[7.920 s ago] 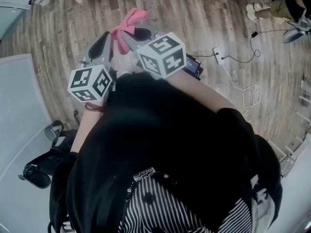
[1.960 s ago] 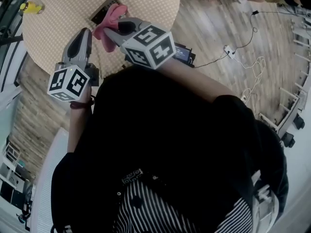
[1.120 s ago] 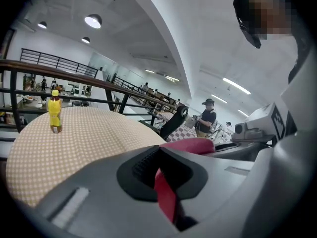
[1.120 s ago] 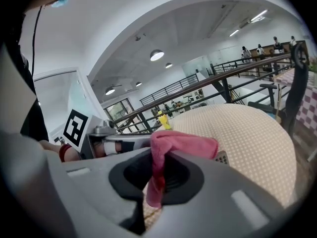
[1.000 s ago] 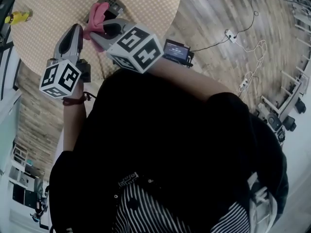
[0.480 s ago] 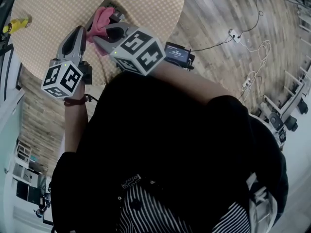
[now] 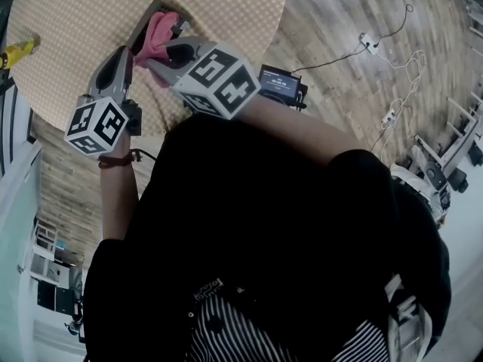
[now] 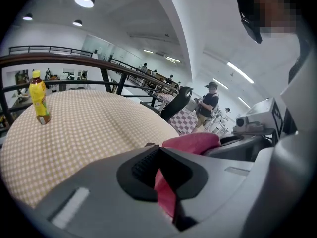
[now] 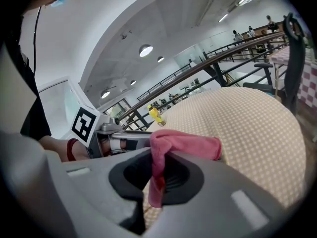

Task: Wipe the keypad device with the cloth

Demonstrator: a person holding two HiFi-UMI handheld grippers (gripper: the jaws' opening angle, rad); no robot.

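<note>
Two grippers are up over one round checked table (image 7: 219, 21), close side by side. The right gripper (image 9: 157, 173) has its jaws closed on the one pink cloth (image 7: 158, 32), which bunches above the jaw tips while a strip hangs down through the gap. The left gripper (image 8: 163, 176) is closed too, with a narrow pink strip of that cloth pinched between its jaws. Each gripper carries one marker cube: the left cube (image 7: 96, 125) sits lower, and the right cube (image 7: 219, 81) is nearer the middle. One keypad (image 7: 149, 19) lies on the table right under the cloth, which hides most of it, so only dark edges show. One yellow bottle (image 7: 16, 49) stands upright near the table's far left edge, well apart from the grippers. On the wood floor beside the table sit one small screen unit (image 7: 281, 84) and, farther right, one power strip (image 7: 369, 39) with a trailing cord.
</note>
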